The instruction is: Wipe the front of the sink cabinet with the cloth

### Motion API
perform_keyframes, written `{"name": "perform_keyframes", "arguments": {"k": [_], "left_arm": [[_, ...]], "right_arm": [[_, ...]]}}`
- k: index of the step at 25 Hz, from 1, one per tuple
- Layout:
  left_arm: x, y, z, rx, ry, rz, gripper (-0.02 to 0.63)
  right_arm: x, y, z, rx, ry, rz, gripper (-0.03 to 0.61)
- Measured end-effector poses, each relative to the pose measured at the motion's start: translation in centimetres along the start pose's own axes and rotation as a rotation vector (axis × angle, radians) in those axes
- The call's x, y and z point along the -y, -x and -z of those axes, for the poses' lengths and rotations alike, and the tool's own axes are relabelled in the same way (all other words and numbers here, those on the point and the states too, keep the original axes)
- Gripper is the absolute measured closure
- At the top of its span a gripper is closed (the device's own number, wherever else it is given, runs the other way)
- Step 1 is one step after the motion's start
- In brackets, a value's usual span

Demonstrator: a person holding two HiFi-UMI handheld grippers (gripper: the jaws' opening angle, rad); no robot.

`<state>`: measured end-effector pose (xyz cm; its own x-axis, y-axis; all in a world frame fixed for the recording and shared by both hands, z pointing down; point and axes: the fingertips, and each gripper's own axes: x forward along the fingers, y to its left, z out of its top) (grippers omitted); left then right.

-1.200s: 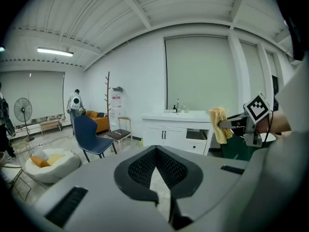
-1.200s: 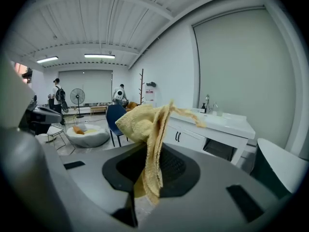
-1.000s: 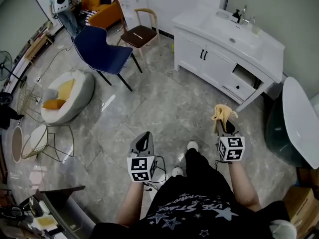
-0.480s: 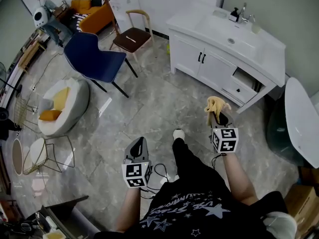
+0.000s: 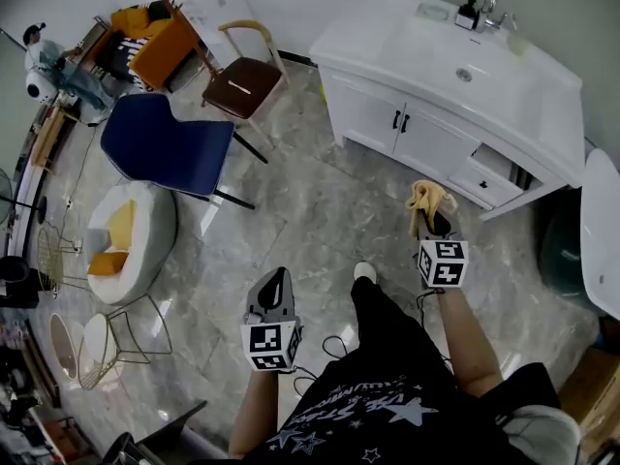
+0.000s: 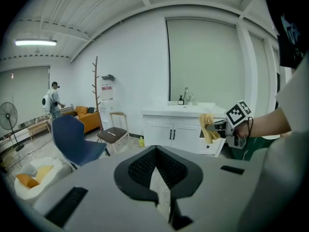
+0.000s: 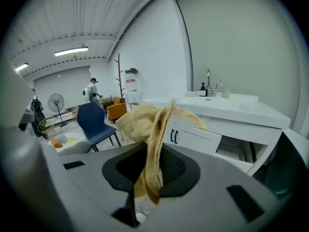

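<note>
The white sink cabinet [image 5: 426, 134] stands against the far wall, its two doors with dark handles facing me. A drawer [image 5: 490, 179] at its right end looks partly pulled out. My right gripper [image 5: 432, 219] is shut on a crumpled yellow cloth [image 5: 429, 200], held in the air short of the cabinet front. In the right gripper view the cloth [image 7: 147, 127] drapes over the jaws, with the cabinet [image 7: 205, 137] beyond. My left gripper [image 5: 278, 277] hangs lower left over the floor, shut and holding nothing. The left gripper view shows the cabinet [image 6: 174, 134] and cloth [image 6: 207, 127] ahead.
A blue chair [image 5: 167, 149] and a wooden chair [image 5: 244, 74] stand left of the cabinet. A white pouf [image 5: 124, 238] with yellow cushions sits further left. An orange sofa [image 5: 145, 42] and a person [image 5: 53, 71] are at the far left. A dark round bin [image 5: 567, 250] is right of the cabinet.
The person has stepped forward, so the cabinet appears larger and nearer. The right gripper still holds the cloth up; both grippers keep the same pose relative to the body.
</note>
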<state>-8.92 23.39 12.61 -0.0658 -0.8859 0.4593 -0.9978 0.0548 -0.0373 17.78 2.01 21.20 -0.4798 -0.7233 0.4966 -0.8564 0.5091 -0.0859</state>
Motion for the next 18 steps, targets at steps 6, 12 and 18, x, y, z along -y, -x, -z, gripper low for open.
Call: {"name": "perform_keyframes", "arguments": {"k": [6,12,18], "left_arm": [[-1.7,-10.8,-4.1,-0.045,-0.022,0.064,0.598],[-1.5,-17.5,-6.6,-0.063,-0.006,0.132,0.598],[-2.0,-20.6,-7.8,-0.064,-0.002,0.222,0.597]], "right_arm": [[3.3,-7.2,-2.1,-0.046,-0.042,0.046,0.497],[5.6,-10.7,-2.1,-0.108,-0.065,0.090,0.497],[5.5,-11.3,-3.3,-0.111,-0.073,0.153,0.497]]}}
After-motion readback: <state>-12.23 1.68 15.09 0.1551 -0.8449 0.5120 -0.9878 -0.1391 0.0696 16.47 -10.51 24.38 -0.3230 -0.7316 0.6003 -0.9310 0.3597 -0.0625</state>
